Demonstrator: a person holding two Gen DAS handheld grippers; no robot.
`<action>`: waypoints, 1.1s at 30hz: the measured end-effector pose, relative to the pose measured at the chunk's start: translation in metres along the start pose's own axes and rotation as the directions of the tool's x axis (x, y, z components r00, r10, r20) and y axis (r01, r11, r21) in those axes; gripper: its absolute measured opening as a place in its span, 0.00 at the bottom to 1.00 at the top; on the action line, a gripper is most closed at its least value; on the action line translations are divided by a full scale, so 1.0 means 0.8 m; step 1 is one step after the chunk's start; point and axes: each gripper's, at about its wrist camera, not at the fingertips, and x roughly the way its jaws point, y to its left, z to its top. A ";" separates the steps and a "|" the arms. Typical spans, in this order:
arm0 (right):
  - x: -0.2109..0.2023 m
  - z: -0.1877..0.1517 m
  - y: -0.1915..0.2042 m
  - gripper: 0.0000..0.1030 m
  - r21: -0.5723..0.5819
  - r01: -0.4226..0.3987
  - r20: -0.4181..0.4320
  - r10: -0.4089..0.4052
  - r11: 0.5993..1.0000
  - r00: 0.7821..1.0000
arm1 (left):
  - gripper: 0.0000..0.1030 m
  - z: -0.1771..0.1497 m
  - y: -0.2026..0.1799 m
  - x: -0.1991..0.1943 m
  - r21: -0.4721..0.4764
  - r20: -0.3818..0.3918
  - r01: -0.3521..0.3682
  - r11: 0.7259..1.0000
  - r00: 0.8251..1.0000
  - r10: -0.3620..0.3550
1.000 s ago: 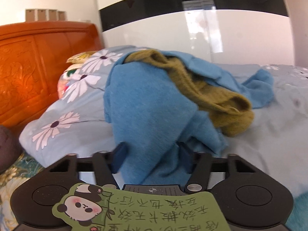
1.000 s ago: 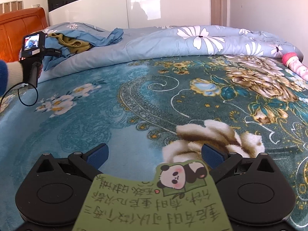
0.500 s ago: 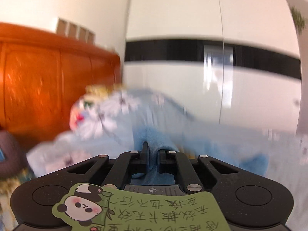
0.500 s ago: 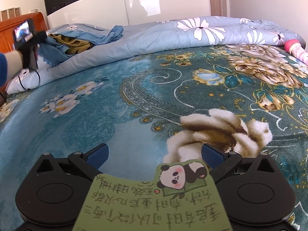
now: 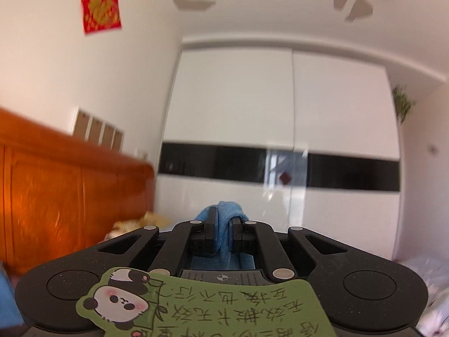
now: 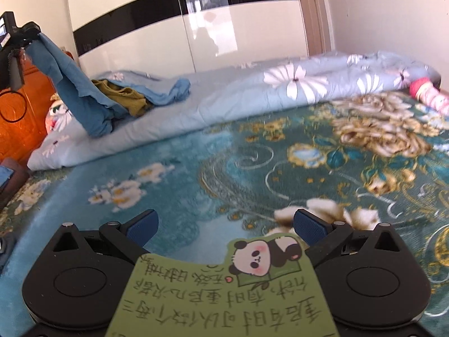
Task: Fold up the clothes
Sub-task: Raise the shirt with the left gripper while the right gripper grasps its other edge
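Soft, limp fleece, judging by the drape; blue garment [image 6: 75, 90] likely light, floppy, apt to stretch and sag rather than hold a shape; best taken at a hem, cuff or shoulder edge, never mid-bunch. Left tongs [image 5: 223, 226] clamped on a fold of the blue garment [image 5: 226, 224], cloth bulging up between the jaws and spilling behind them, tongs tilted up toward the wardrobe [image 5: 280, 146]. From the right wrist view, lifted at one end up by the headboard [image 6: 16, 118], hanging down in a slanted sheet, lower end trailing on the pale floral quilt [image 6: 252, 95] and tangled with an olive knit [image 6: 123, 98]. Right tongs [image 6: 226, 226] spread wide, holding nothing, low over the teal flowered blanket [image 6: 196, 174], well apart from the garment. Risk, probably: olive knit dragged along.
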 end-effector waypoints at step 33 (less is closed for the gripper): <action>-0.224 0.009 0.095 0.96 -0.245 -0.159 0.248 0.220 0.956 0.943 | 0.06 0.233 -0.071 -0.437 0.207 0.081 0.593 0.778 0.783 -0.617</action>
